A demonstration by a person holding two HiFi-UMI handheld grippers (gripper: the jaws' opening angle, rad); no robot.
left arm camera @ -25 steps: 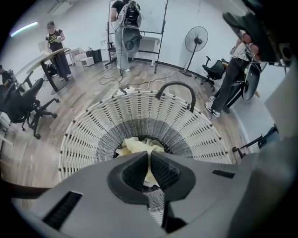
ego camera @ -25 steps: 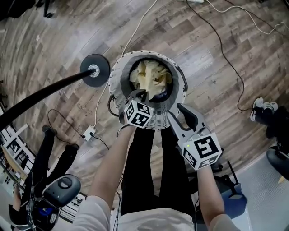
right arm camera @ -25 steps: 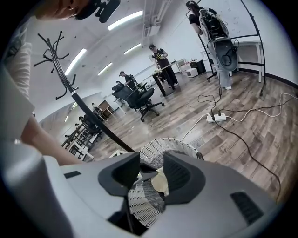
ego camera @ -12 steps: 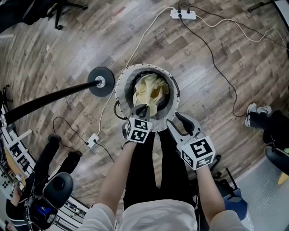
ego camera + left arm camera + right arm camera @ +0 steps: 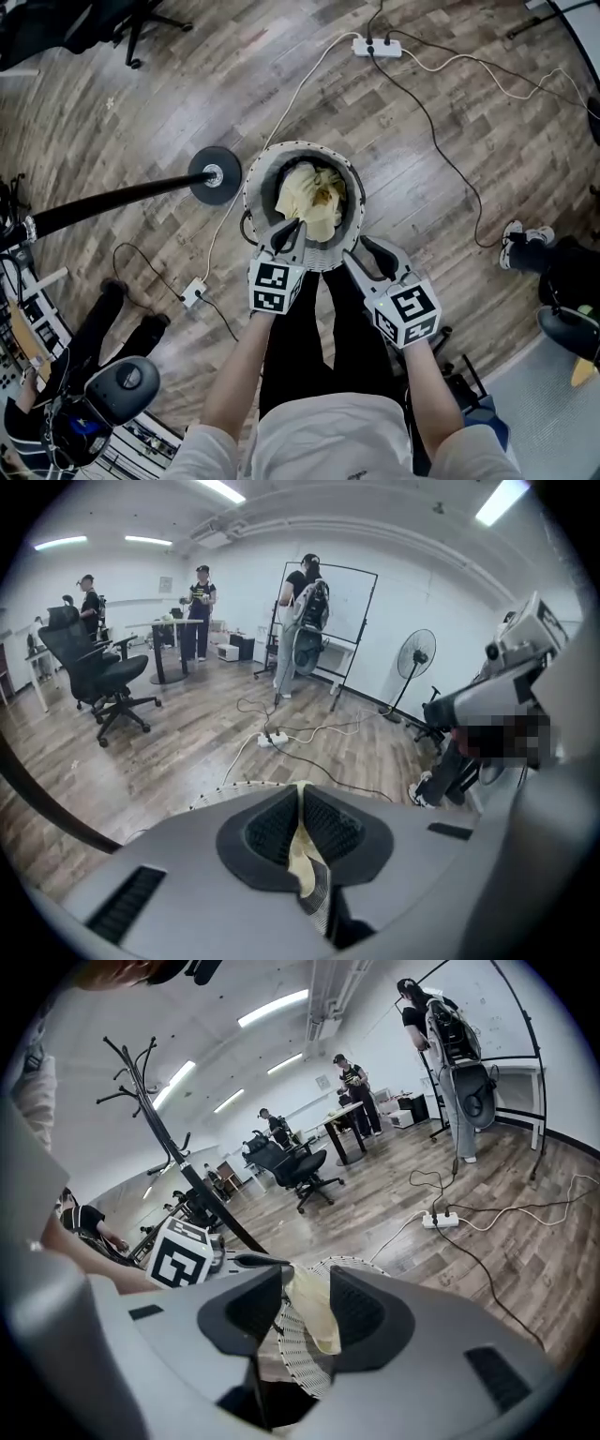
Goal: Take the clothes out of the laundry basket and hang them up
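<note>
A round white mesh laundry basket (image 5: 257,184) stands on the wood floor, with a pale yellow garment (image 5: 310,195) bunched in it. My left gripper (image 5: 292,232) is over the basket's near rim, shut on a fold of that garment, which hangs up from the pile. In the left gripper view the yellow cloth (image 5: 305,850) is pinched between the closed pads (image 5: 333,822). My right gripper (image 5: 367,257) stands open just right of the basket's near rim, nothing gripped. In the right gripper view the hanging garment (image 5: 314,1309) and basket rim (image 5: 298,1358) show beyond the open jaws.
A black coat stand's round base (image 5: 214,175) sits left of the basket, its pole slanting left; its hooks (image 5: 141,1063) rise in the right gripper view. A power strip (image 5: 377,45) and cables lie beyond. A person sits at lower left (image 5: 94,319); shoes (image 5: 517,242) at right.
Both grippers have risen, the left more. The left one has drawn the yellow garment upward from the basket. The basket looks smaller and farther below.
</note>
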